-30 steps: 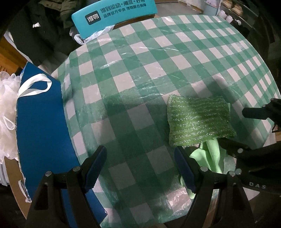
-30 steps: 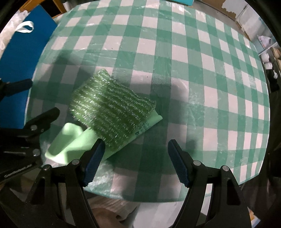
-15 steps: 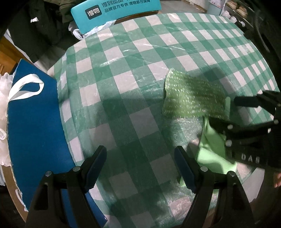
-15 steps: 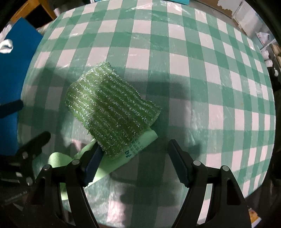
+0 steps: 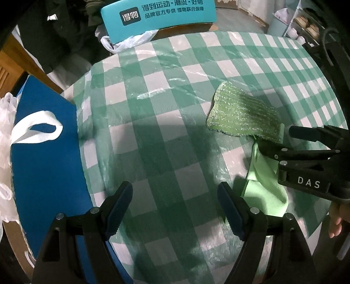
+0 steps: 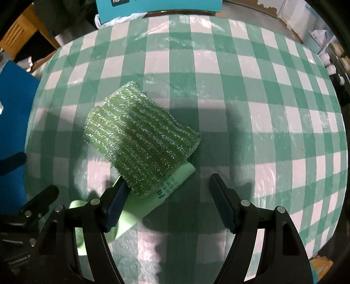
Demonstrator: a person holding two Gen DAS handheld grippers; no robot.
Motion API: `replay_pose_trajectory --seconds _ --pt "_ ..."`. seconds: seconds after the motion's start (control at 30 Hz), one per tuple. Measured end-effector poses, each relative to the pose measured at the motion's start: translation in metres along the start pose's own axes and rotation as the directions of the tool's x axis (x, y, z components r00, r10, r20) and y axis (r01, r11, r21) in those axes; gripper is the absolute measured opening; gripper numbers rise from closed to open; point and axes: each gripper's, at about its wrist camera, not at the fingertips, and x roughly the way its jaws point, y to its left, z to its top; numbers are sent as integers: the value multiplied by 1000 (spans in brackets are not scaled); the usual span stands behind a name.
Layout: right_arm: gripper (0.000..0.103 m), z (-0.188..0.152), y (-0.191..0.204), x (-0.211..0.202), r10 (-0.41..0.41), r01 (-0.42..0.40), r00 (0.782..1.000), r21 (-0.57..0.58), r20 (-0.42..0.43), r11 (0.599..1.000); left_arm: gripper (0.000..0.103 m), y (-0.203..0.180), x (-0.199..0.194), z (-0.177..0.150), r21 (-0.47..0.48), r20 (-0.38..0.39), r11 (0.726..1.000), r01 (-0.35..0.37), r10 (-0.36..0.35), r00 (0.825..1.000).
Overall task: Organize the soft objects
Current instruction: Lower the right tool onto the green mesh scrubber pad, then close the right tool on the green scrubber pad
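A round table covered in a green-and-white checked cloth under clear plastic film [image 5: 166,122] carries everything, and its near edge curves under both grippers. Off its left edge stands a large dark-blue bag with a white fabric loop handle [image 5: 43,166], with a crumpled white plastic bag [image 5: 5,131] just beside it. Past the far edge a teal box with white printed lettering [image 5: 159,17] stands, a clear plastic bag bunched at its foot.

Near the right part of the near edge lies a glittery green knitted scrubbing cloth, roughly rectangular [image 6: 140,139]. It rests on top of a pale-green smooth cloth with small dark printing along one edge [image 6: 175,181], which sticks out from under it toward the table's near edge, where it bunches up.

The left gripper [image 5: 175,209] hangs above the bare checked cloth at the near edge, its jaws spread wide and holding nothing. The right gripper [image 6: 166,201] has its jaws spread as well; its left finger [image 6: 114,203] lies over the near corner of the scrubbing cloth and the pale cloth, while the other finger is over bare tablecloth, well apart from both cloths. Whether that finger touches the fabric I cannot tell.
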Motion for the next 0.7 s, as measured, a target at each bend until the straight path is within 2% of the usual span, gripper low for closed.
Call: replay_pose_trajectory --seconds 0.17,0.4,0.7 --pt "76 1 3 -8 -33 32 999 -43 -25 999 81 -1 1 3 6 1 1000 -6 6 1000" --pt "77 5 32 -29 -41 44 999 -128 26 991 81 4 3 8 -7 3 1000 2 -2 1000" --pt "77 32 32 -27 19 -6 997 -165 76 986 81 14 4 11 -30 -1 1000 -2 2 1000"
